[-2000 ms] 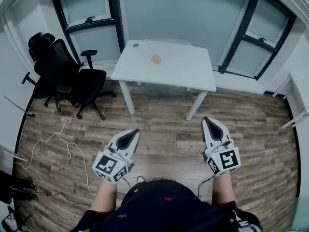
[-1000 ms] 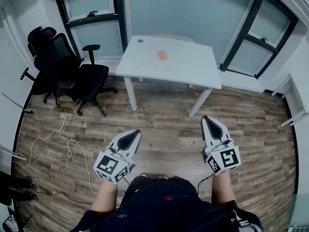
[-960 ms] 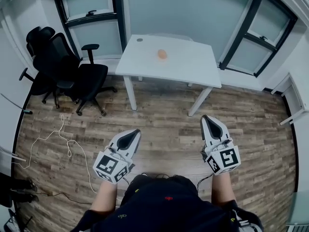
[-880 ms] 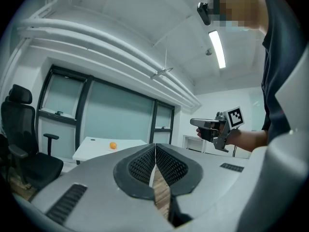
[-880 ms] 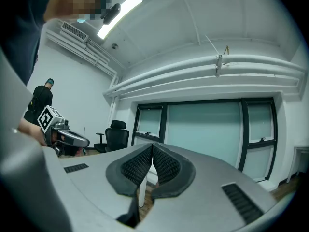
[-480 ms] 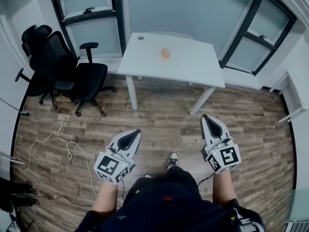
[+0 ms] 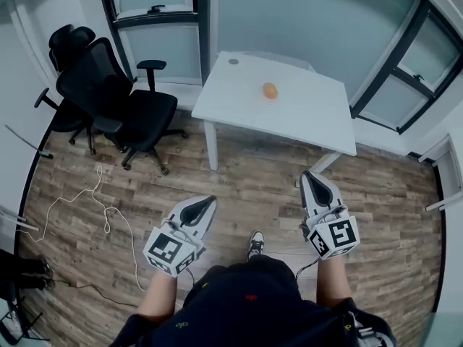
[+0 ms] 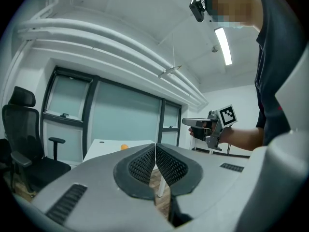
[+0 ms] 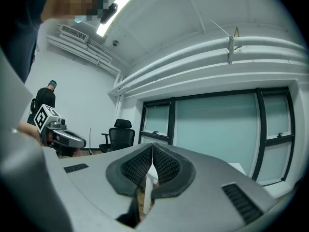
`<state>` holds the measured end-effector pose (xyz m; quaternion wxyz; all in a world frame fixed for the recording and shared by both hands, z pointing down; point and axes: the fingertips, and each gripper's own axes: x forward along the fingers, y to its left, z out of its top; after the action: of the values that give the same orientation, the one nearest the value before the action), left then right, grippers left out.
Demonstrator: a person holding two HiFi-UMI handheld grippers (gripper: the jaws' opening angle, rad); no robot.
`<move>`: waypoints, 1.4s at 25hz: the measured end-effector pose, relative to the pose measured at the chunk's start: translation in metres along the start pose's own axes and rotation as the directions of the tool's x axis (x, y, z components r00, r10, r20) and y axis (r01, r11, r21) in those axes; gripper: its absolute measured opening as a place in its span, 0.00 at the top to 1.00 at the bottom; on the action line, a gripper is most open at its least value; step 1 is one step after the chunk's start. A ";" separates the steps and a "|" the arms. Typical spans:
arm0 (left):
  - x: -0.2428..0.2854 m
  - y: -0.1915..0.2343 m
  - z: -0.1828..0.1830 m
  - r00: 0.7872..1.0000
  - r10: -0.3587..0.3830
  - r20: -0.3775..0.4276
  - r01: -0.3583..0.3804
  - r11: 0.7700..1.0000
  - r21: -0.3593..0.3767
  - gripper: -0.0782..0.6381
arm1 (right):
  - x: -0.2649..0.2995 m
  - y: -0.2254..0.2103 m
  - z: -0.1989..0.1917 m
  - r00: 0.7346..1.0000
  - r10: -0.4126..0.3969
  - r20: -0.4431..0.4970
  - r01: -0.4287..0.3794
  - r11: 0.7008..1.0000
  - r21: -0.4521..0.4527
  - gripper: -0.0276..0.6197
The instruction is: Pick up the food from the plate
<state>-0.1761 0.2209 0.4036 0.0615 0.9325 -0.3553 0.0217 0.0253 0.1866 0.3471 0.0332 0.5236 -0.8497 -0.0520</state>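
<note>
The left gripper (image 8: 155,148) has its ribbed pads pressed together with nothing between them. The right gripper (image 9: 152,147) is closed in the same way and empty, which makes sense, as nothing is within reach to open for. Both are carried low in front of the person's waist with their noses pointing forward at the white table (image 7: 289,110), which looks like a carrying posture rather than a reach. One shoe (image 7: 255,243) shows ahead of the body on the wooden floor (image 7: 246,172), which suggests the person is walking toward the table. The food (image 7: 270,90), a small round orange piece, sits on the table top toward its far side, well apart from both grippers. No plate can be made out under it from here. Black office chairs (image 7: 108,100) stand to the left of the table and a white cable (image 7: 101,208) trails across the boards, both clear of the straight path. The task's first need is probably to get close to the table.
</note>
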 end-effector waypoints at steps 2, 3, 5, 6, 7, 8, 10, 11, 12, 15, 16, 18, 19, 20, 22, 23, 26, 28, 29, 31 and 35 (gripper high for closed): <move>0.020 0.010 0.005 1.000 0.008 -0.003 -0.008 1.000 0.005 0.86 | 0.015 -0.019 -0.001 1.000 0.000 0.009 0.000 1.000 0.007 0.92; 0.032 0.015 0.008 1.000 0.014 -0.005 -0.014 1.000 0.005 0.86 | 0.021 -0.030 -0.002 1.000 0.000 0.011 -0.001 1.000 0.010 0.92; 0.060 0.020 0.017 1.000 0.021 -0.008 -0.021 1.000 0.004 0.86 | 0.031 -0.057 -0.004 1.000 -0.001 0.010 0.001 1.000 0.018 0.92; 0.076 0.021 0.021 1.000 0.020 -0.008 -0.019 1.000 0.010 0.86 | 0.034 -0.073 -0.005 1.000 -0.004 0.010 0.004 1.000 0.024 0.92; 0.092 0.020 0.025 1.000 0.016 -0.009 -0.016 1.000 0.017 0.86 | 0.037 -0.090 -0.007 1.000 -0.010 0.009 0.010 0.999 0.030 0.92; 0.108 0.019 0.029 1.000 0.012 -0.012 -0.011 1.000 0.025 0.86 | 0.040 -0.107 -0.009 1.000 -0.018 0.010 0.017 0.999 0.038 0.92; 0.138 0.020 0.032 1.000 0.005 -0.022 -0.004 0.999 0.041 0.86 | 0.049 -0.138 -0.014 0.999 -0.030 0.013 0.030 0.998 0.055 0.92; 0.153 0.021 0.034 1.000 0.004 -0.028 -0.003 0.999 0.046 0.86 | 0.054 -0.152 -0.017 0.999 -0.033 0.014 0.032 0.998 0.062 0.92; 0.168 0.022 0.035 0.999 0.003 -0.033 -0.002 0.999 0.049 0.86 | 0.060 -0.166 -0.020 0.999 -0.034 0.014 0.033 0.997 0.068 0.92; 0.215 0.021 0.040 0.999 0.004 -0.045 -0.002 0.999 0.053 0.86 | 0.074 -0.207 -0.032 1.000 -0.031 0.003 0.031 0.996 0.086 0.92; 0.230 0.021 0.043 0.999 0.007 -0.048 -0.005 0.999 0.053 0.86 | 0.079 -0.220 -0.036 1.000 -0.028 0.001 0.028 0.995 0.091 0.92; 0.257 0.023 0.048 0.999 0.019 -0.051 -0.016 0.999 0.048 0.86 | 0.088 -0.245 -0.044 1.000 -0.021 -0.003 0.021 0.995 0.102 0.92; 0.269 0.024 0.049 0.998 0.026 -0.053 -0.024 0.999 0.046 0.86 | 0.092 -0.257 -0.048 1.000 -0.018 -0.005 0.018 0.994 0.107 0.92; 0.279 0.025 0.050 0.998 0.034 -0.056 -0.031 0.999 0.043 0.86 | 0.097 -0.267 -0.052 1.000 -0.014 -0.008 0.015 0.994 0.111 0.92; 0.296 0.029 0.046 0.997 0.045 -0.067 -0.042 0.998 0.040 0.86 | 0.106 -0.283 -0.061 1.000 -0.009 -0.014 0.010 0.993 0.119 0.92; 0.303 0.031 0.044 0.996 0.047 -0.075 -0.044 0.998 0.040 0.86 | 0.111 -0.288 -0.065 1.000 -0.007 -0.014 0.008 0.992 0.125 0.92; 0.320 0.040 0.039 0.994 0.048 -0.096 -0.045 0.998 0.035 0.86 | 0.126 -0.299 -0.072 1.000 0.004 -0.014 -0.002 0.991 0.135 0.92; 0.332 0.049 0.042 0.994 0.051 -0.099 -0.048 0.998 0.026 0.86 | 0.137 -0.306 -0.074 1.000 0.010 -0.018 -0.008 0.991 0.133 0.92; 0.338 0.053 0.043 0.994 0.050 -0.097 -0.048 0.999 0.025 0.86 | 0.142 -0.309 -0.075 1.000 0.010 -0.021 -0.007 0.991 0.133 0.92; 0.346 0.064 0.042 0.994 0.041 -0.097 -0.039 0.999 0.026 0.86 | 0.152 -0.314 -0.077 1.000 0.004 -0.027 0.000 0.991 0.132 0.92; 0.364 0.090 0.038 0.996 0.007 -0.092 -0.006 1.000 0.011 0.86 | 0.174 -0.322 -0.082 0.999 -0.022 -0.048 0.027 0.992 0.121 0.92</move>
<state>0.0358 -0.0908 0.4053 0.0730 0.9296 -0.3551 0.0668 0.2414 -0.1166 0.3892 0.0203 0.5361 -0.8438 0.0117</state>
